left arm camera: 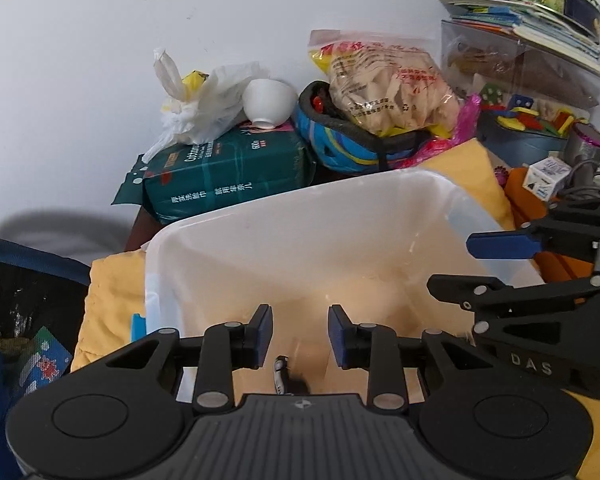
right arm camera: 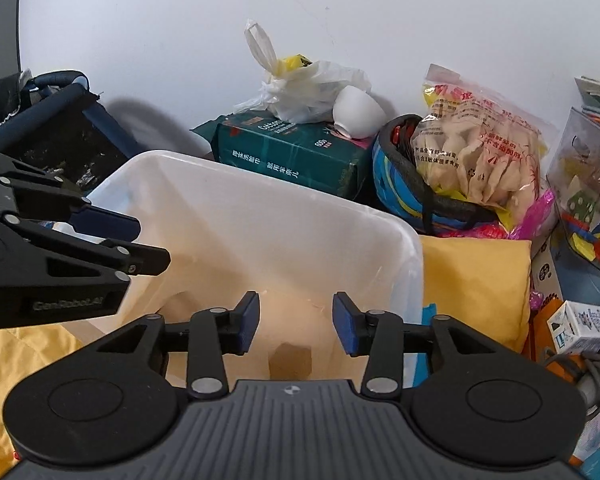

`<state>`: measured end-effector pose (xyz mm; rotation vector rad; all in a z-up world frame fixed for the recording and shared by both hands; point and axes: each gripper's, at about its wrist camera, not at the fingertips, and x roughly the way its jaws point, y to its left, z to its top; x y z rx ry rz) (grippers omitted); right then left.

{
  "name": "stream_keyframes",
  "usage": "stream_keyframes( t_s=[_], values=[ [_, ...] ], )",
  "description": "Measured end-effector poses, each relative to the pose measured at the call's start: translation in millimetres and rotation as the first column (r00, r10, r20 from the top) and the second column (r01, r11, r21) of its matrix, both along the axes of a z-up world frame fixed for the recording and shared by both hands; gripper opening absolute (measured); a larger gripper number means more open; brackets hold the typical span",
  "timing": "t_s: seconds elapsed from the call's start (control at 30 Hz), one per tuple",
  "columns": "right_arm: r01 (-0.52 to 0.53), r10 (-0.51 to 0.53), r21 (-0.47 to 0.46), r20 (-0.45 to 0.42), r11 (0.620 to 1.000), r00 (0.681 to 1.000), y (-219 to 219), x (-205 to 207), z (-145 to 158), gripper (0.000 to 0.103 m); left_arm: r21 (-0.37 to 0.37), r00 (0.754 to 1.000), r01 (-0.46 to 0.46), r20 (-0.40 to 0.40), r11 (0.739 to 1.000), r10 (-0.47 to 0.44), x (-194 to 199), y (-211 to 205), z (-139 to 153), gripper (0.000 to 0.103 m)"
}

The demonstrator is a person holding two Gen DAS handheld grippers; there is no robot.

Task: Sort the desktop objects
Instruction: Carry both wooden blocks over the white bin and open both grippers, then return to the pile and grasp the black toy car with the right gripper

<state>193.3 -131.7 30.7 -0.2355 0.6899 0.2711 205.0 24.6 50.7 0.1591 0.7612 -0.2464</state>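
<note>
A translucent white plastic bin (left arm camera: 300,200) stands on a yellow cloth (left arm camera: 108,308), and both grippers hang over its near side. My left gripper (left arm camera: 300,336) is open, with nothing between its blue pads. Just below its jaws shows a small black and white thing (left arm camera: 280,372) that I cannot identify. My right gripper (right arm camera: 296,322) is open over the same bin (right arm camera: 260,188), its pads bare. Each gripper shows in the other's view: the right gripper (left arm camera: 452,264) at the right edge, the left gripper (right arm camera: 152,242) at the left edge.
Behind the bin sit a green tissue pack (left arm camera: 228,176), a tipped white bowl (left arm camera: 268,102), a white plastic bag (left arm camera: 196,104), a blue helmet (left arm camera: 340,148) and a snack bag (left arm camera: 392,88). A clear toy box (left arm camera: 540,80) and small carton (left arm camera: 546,178) stand right; a dark basket (left arm camera: 28,280) left.
</note>
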Motion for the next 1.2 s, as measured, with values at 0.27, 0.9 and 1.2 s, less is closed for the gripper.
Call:
stream_keyframes(
  t_s=[0.27,0.9,1.2],
  values=[
    [0.012,-0.013,0.038,0.017,0.999,1.000,-8,-19,13,0.044,-0.044,0.998,-0.005,0.056,0.999,0.008,-40,9,18,0.041],
    [-0.124,0.122,-0.023,-0.089,0.992,0.989,-7,-165,-57,0.042,-0.073,0.989,-0.003,-0.149,0.997,-0.008,-209,2,-84,0.066],
    [-0.206,0.198,-0.055,-0.120,0.977,0.973,7,-152,-82,0.041,-0.085,0.981,-0.032,-0.192,0.996,0.015,-225,7,-95,0.066]
  ],
)
